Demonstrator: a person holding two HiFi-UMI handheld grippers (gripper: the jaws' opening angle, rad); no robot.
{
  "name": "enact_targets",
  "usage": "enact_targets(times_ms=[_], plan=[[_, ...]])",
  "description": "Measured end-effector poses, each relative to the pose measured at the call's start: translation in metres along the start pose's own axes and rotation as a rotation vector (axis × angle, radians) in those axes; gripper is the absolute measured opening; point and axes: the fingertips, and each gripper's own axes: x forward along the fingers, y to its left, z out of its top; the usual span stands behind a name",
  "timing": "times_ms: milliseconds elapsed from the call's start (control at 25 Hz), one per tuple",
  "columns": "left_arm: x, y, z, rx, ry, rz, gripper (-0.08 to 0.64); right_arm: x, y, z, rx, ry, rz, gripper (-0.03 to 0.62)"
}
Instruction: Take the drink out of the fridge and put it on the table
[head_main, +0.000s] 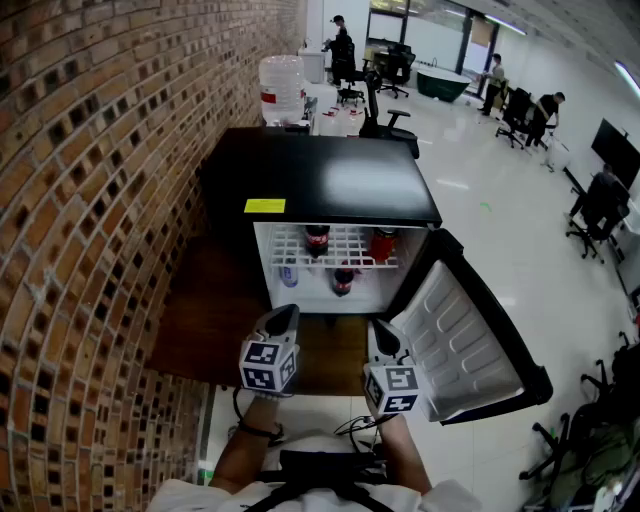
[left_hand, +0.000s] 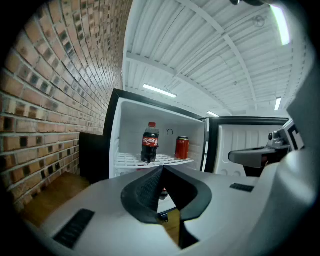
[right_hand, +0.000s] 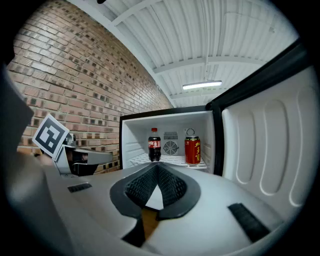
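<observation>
The small black fridge (head_main: 320, 178) stands open, its door (head_main: 462, 342) swung out to the right. On its upper wire shelf stand a cola bottle (head_main: 317, 240) (left_hand: 149, 142) (right_hand: 154, 145) and a red can (head_main: 382, 244) (left_hand: 182, 148) (right_hand: 192, 150). A second cola bottle (head_main: 343, 280) and a pale bottle (head_main: 289, 273) are on the level below. My left gripper (head_main: 283, 319) (left_hand: 162, 169) and right gripper (head_main: 383, 338) (right_hand: 157, 166) hover side by side in front of the opening, short of the shelves. Both are shut and hold nothing.
The fridge rests on a brown wooden table (head_main: 210, 315) against a brick wall (head_main: 90, 220) on the left. A water jug (head_main: 281, 85) stands behind the fridge. Office chairs and people are far back on the white floor at right.
</observation>
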Motion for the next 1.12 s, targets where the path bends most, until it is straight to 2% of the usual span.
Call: enact_targets(times_ms=[720,1000,1040,1120], plan=[[0.014,-0.004,0.008,0.025,0.006,-0.012,0.0,-0.002,-0.006,0.002,0.002,-0.002,-0.012,0.011],[0.03,0.003,0.016,0.064,0.009,-0.005,0.0,0.0,-0.007,-0.001,0.008,0.001,-0.009,0.011],[0.033,0.004,0.018,0.07,0.008,0.0,0.007,0.0,-0.007,-0.001,0.007,0.003,-0.009,0.011],[0.041,0.005,0.024,0.083,0.004,0.005,0.105,0.001,-0.011,0.0,0.006,-0.001,-0.014,0.011]])
